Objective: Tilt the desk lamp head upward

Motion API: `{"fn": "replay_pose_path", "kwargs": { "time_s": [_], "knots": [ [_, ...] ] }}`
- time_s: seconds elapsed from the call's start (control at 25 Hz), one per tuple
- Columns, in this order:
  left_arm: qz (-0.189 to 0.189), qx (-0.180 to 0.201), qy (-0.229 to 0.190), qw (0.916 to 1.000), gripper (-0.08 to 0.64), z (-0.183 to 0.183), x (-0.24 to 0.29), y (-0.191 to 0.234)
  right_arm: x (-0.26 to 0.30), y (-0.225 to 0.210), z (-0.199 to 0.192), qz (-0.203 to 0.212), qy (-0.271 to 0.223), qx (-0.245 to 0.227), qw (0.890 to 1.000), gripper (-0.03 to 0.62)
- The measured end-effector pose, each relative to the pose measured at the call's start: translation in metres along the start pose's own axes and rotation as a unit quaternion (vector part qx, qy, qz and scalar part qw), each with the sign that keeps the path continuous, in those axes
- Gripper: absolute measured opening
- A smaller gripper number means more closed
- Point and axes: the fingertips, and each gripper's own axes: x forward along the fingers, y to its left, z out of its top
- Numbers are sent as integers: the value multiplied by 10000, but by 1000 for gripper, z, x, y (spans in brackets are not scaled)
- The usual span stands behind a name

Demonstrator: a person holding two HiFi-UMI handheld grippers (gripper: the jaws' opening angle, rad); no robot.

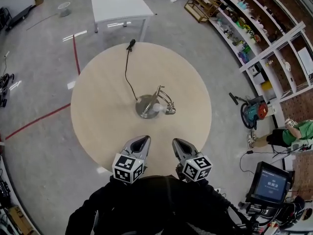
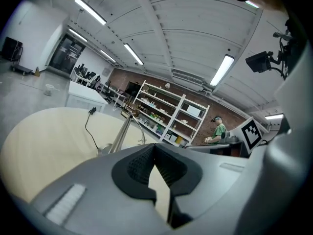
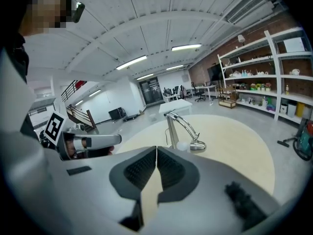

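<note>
A silver desk lamp (image 1: 155, 103) stands near the middle of the round wooden table (image 1: 98, 116), its round base (image 1: 145, 107) at the left and its head (image 1: 169, 109) bent low at the right with a white bulb (image 1: 157, 108). A black cord (image 1: 128, 71) runs from it to the table's far edge. The lamp also shows in the right gripper view (image 3: 183, 131) and its stem in the left gripper view (image 2: 120, 133). My left gripper (image 1: 144, 140) and right gripper (image 1: 174, 143) hover over the table's near edge, both shut and empty, short of the lamp.
A white rectangular table (image 1: 118, 5) stands beyond the round one. Shelving with small items (image 1: 254, 28) lines the right wall. A green and red vacuum (image 1: 254, 112) and a seated person (image 1: 288, 133) are at the right. A red line (image 1: 39, 119) marks the floor at left.
</note>
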Motion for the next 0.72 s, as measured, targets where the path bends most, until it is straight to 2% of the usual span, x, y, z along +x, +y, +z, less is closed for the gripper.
{"fn": "replay_pose_path", "kwargs": {
  "time_s": [0.2, 0.4, 0.6, 0.72],
  "knots": [
    [322, 13, 40, 9995, 6, 1, 10, 16, 28, -9, -1, 340, 28, 281, 9990, 8],
    [783, 446, -22, 9959, 6, 27, 11, 23, 58, -33, 9, 665, -58, 573, 9961, 8],
    [1307, 517, 124, 9900, 6, 38, 17, 54, 84, -65, -6, 727, -16, 895, 9933, 10],
    [1517, 675, 65, 9861, 8, 55, 28, 70, 104, -80, -24, 787, 157, 1252, 9889, 87]
  ]
}}
